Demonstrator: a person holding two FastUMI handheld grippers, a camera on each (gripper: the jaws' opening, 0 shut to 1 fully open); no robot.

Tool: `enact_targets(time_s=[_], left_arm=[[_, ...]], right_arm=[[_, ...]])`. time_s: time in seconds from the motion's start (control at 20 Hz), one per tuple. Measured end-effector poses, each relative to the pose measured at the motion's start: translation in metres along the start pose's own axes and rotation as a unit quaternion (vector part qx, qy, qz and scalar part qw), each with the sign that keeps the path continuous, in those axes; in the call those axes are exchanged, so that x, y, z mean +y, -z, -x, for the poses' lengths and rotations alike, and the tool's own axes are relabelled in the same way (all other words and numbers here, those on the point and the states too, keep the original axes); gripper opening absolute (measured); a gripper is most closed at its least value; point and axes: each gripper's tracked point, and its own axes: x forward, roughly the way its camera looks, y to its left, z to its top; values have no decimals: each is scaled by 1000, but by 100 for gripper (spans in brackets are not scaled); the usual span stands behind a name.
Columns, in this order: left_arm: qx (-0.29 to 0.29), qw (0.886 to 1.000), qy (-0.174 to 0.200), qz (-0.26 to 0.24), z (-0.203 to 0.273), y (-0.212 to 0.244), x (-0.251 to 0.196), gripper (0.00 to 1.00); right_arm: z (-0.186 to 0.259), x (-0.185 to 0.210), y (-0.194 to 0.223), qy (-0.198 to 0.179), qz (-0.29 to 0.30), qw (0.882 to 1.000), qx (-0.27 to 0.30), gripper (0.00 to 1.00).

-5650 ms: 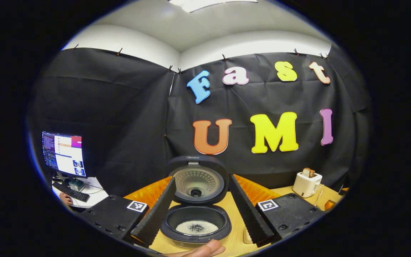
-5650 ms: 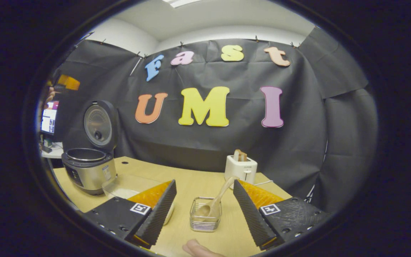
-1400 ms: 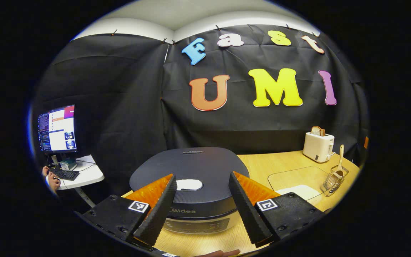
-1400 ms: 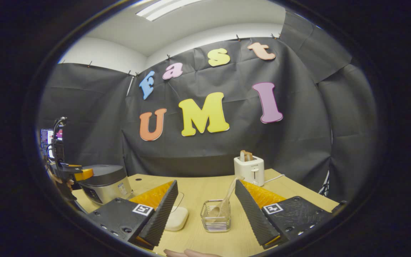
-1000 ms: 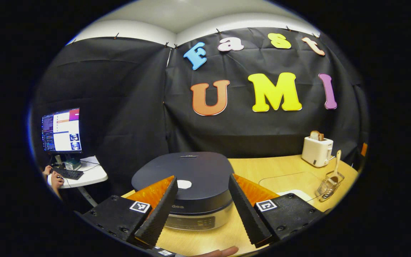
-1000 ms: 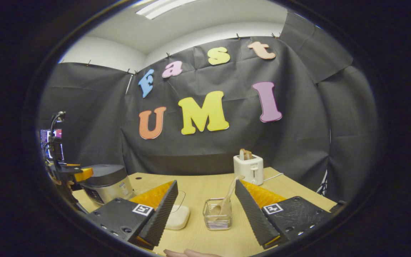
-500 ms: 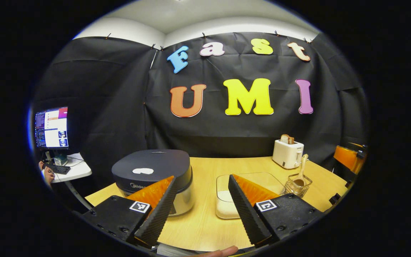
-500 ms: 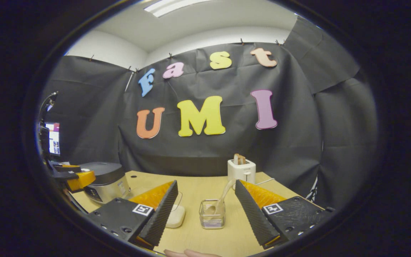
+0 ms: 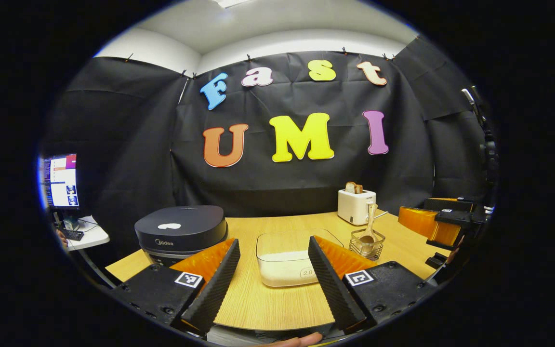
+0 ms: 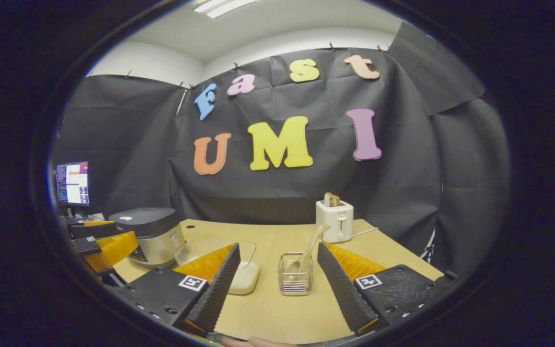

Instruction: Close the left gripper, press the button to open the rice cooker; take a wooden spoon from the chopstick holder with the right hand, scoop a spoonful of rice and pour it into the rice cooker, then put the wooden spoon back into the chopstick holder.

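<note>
Wooden table [image 9: 277, 303], rice cooker [image 9: 180, 231] left of parted left gripper [image 9: 271, 282] fingers, right gripper [image 10: 277, 282] likewise released.

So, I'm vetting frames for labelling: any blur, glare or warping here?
Left gripper view: sharp; a pale glare patch sits on the dark rice cooker lid; fisheye bows the light wooden table edge. Right gripper view: equally sharp, the white toaster crisp.
</note>
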Motion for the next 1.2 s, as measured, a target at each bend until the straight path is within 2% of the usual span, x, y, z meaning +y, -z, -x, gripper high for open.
enact_targets(time_s=[0.05, 0.15, 0.2, 0.35, 0.4, 0.5, 0.55, 0.8, 0.95, 1.2], left_arm=[[0, 1000, 2, 3, -1, 2, -3, 92], [-2, 1000, 2, 12, -2, 2, -2, 92], [1, 1000, -1, 14, -3, 4, -1, 92], [4, 1000, -10, 23, -3, 6, 4, 92], [2, 1000, -11, 25, -2, 4, 4, 92], [-3, 1000, -11, 25, -4, 2, 1, 92], [-4, 1000, -11, 24, -3, 2, 2, 92], [4, 999, -14, 36, -7, 10, -1, 92], [8, 999, -12, 33, -7, 11, -1, 92], [0, 999, -22, 36, -5, 7, 6, 93]], right_arm=[[1, 2, 0, -2, 7, 1000, -3, 92], [2, 8, -1, -7, 15, 1000, -9, 92], [2, 11, 0, -9, 21, 1000, -7, 96], [1, 12, 5, -7, 39, 999, -2, 96], [2, 14, 5, -7, 45, 999, -3, 92], [1, 19, 7, -11, 56, 998, -3, 92], [2, 20, 8, -12, 62, 998, -3, 96], [3, 24, 9, -4, 94, 996, -8, 96], [4, 31, 5, -8, 101, 995, -21, 95], [3, 42, 13, -20, 95, 995, -9, 95]])
